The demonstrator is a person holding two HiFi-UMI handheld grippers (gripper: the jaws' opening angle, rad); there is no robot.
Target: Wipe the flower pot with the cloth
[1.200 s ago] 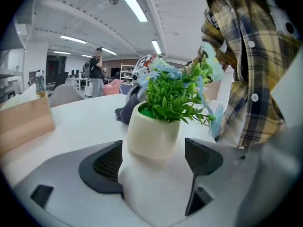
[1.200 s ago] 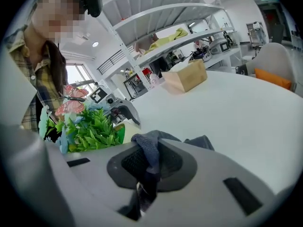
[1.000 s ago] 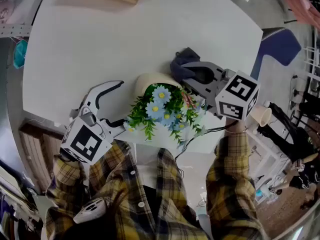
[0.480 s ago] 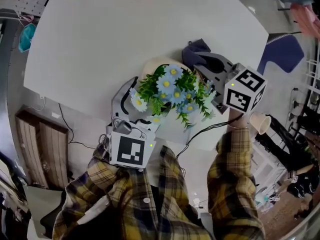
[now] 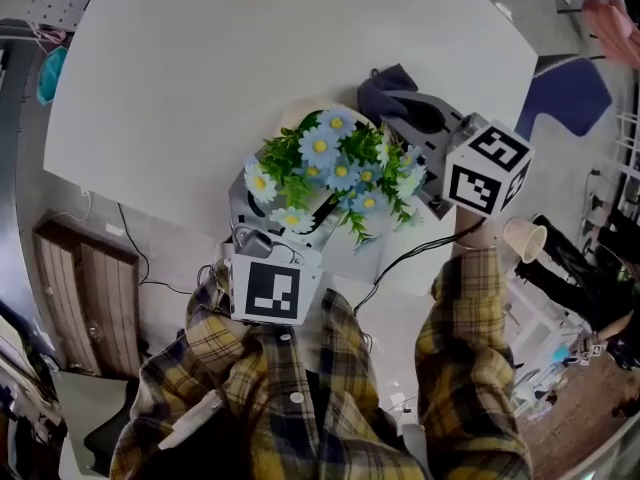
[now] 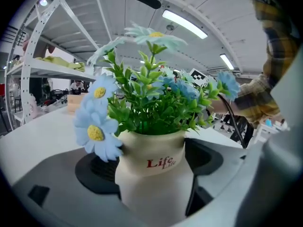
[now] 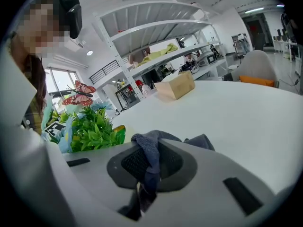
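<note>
A cream flower pot point(image 6: 152, 174) printed "Life" stands between the jaws of my left gripper point(image 6: 151, 167), which is shut on its body. Its blue and white flowers point(image 5: 335, 163) with green leaves cover most of the pot in the head view, where my left gripper point(image 5: 285, 208) reaches in from the near side. My right gripper point(image 5: 395, 103) sits just right of the flowers, shut on a dark blue cloth point(image 5: 380, 86). In the right gripper view the cloth point(image 7: 149, 157) hangs pinched between the jaws, with the flowers point(image 7: 90, 126) close on the left.
The pot stands near the front edge of a white round table point(image 5: 200, 68). A cardboard box point(image 7: 176, 85) sits at the far side. Off the table to the right are a paper cup point(image 5: 522, 236) and a blue chair point(image 5: 565, 93).
My left gripper swung in from the pot's left, where it stood open, and shut around the pot. The right gripper with the cloth barely moved.
</note>
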